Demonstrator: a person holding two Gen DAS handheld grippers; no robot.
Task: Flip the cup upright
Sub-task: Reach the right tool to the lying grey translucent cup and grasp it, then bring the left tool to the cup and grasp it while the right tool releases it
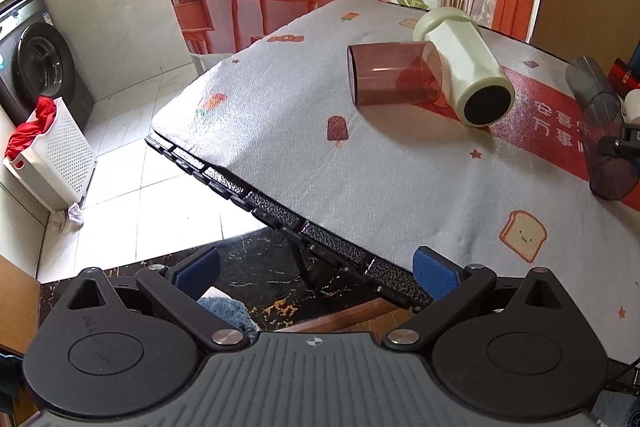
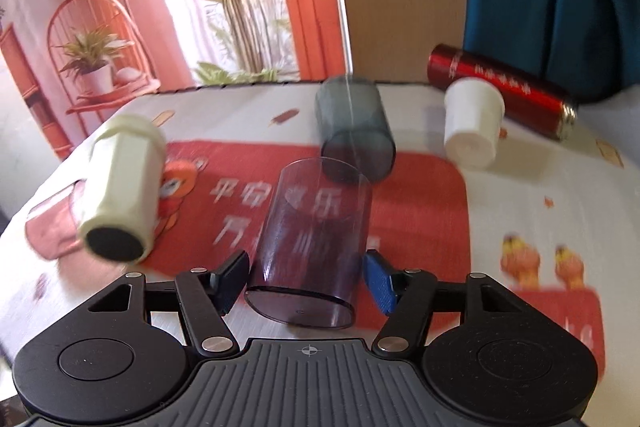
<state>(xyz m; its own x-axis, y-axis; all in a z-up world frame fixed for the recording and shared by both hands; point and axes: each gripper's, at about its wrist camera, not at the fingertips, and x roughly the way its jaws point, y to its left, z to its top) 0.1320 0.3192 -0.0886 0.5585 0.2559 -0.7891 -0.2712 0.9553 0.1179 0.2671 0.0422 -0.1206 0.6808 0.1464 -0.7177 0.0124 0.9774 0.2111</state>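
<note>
In the right wrist view a clear purple cup [image 2: 310, 247] lies on its side between the fingers of my right gripper [image 2: 306, 279], base toward the camera; the blue pads sit at its sides, and the jaws look closed on it. It also shows in the left wrist view [image 1: 610, 155] at the right edge. A dark grey clear cup [image 2: 354, 131], a white cup [image 2: 472, 123], a cream tumbler [image 2: 120, 187] and a reddish cup [image 1: 394, 73] all lie tipped over. My left gripper [image 1: 316, 275] is open and empty above the table's near edge.
A red thermos [image 2: 504, 91] lies at the back right. A red mat [image 2: 420, 195] covers the middle of the printed tablecloth [image 1: 320, 163]. A laundry basket [image 1: 48, 155] and a washing machine [image 1: 36, 67] stand on the floor to the left.
</note>
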